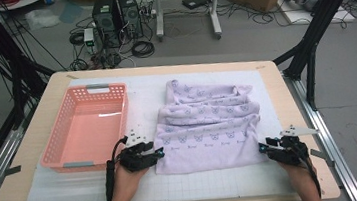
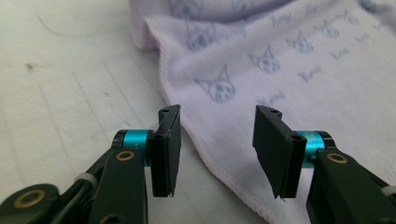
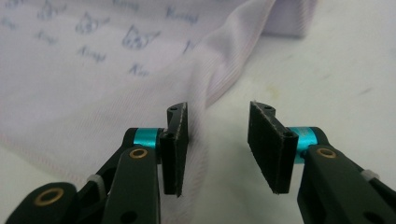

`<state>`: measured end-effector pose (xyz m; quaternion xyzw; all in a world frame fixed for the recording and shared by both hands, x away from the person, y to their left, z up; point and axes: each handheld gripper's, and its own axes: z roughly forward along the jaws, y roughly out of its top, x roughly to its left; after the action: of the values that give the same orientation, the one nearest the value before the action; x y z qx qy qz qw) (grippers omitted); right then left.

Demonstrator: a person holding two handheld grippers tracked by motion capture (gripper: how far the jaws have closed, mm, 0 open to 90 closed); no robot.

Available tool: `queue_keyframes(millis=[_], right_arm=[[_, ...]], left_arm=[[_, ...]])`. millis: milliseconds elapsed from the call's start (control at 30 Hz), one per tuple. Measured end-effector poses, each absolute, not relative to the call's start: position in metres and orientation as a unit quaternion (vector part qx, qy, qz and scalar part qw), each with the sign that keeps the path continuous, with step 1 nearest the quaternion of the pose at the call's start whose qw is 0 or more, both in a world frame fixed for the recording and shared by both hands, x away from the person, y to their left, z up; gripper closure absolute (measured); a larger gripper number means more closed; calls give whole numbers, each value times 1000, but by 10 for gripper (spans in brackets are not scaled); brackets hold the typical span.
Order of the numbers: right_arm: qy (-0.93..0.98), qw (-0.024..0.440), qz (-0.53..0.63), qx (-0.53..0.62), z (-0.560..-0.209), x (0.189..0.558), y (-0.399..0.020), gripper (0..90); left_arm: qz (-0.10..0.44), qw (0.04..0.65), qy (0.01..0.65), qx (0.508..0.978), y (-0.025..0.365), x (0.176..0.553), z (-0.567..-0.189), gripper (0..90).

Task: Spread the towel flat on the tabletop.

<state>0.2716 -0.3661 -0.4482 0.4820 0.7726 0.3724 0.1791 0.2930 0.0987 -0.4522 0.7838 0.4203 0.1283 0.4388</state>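
The pink basket (image 1: 87, 127) sits on the left part of the bench (image 1: 41, 107), on the white mat (image 1: 140, 92), and I see nothing inside it. Just to its right lies the lilac towel (image 1: 209, 127), folded in loose bands and printed with small cat faces.

My left hand (image 1: 124, 179) comes in from the bottom edge and holds my left gripper (image 1: 158, 154) at the towel's near left corner, pointing right toward the cloth. My right hand (image 1: 300, 173) holds my right gripper (image 1: 263, 148) at the near right corner, pointing left. Both sit low over the mat.

From above the jaws are too small to read. My left gripper view settles it: the left gripper (image 2: 217, 140) has its jaws spread, pads clear of the cloth, with the hemmed edge of the towel (image 2: 280, 65) running beneath the gap. My right gripper view shows the right gripper (image 3: 217, 140) likewise spread, a raised fold of the towel (image 3: 93, 84) edge lying just inside the left pad, not pinched. Those close views also show the stitched hem, which the high view blurs.
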Motion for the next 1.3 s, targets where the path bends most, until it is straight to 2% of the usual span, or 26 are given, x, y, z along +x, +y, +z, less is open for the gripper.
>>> queue_keyframes(millis=[33,67,100,133,300,367,433,533,600,633,667,700,733,767,833,1100,1300], right_arm=[[774,191,371,476,-449,269,-362,524],[774,190,372,477,-450,267,-360,513],[773,187,375,477,-449,266,-359,518],[771,175,385,476,-449,264,-360,519],[746,209,392,495,-442,248,-371,499],[731,217,396,512,-441,243,-376,502],[721,211,405,521,-442,242,-377,510],[734,204,397,512,-445,243,-363,509],[751,194,389,497,-448,245,-350,550],[765,195,373,488,-450,246,-343,584],[771,213,360,481,-450,245,-338,661],[778,204,358,474,-448,245,-336,738],[782,195,357,473,-447,246,-335,834],[784,188,358,471,-446,246,-335,843],[783,186,361,472,-446,245,-337,859],[777,171,369,480,-446,231,-350,861],[775,177,369,481,-441,210,-352,861]], left_arm=[[140,431,409,792,95,290,-451,591],[140,427,403,798,93,288,-451,743],[155,421,402,798,91,284,-451,852],[163,414,405,799,90,282,-450,867],[207,409,441,772,107,276,-446,870],[211,415,449,763,112,273,-449,845],[195,429,453,757,112,271,-450,646],[175,433,444,765,111,265,-450,583],[161,433,443,769,111,264,-451,552],[155,433,443,769,111,263,-451,553],[143,432,444,771,111,263,-452,580],[147,430,443,773,111,263,-452,624],[149,425,442,776,111,262,-452,709],[142,423,440,779,112,262,-451,790],[138,417,440,783,111,260,-449,841],[129,429,436,781,113,243,-450,845],[126,436,428,782,113,226,-449,844]])
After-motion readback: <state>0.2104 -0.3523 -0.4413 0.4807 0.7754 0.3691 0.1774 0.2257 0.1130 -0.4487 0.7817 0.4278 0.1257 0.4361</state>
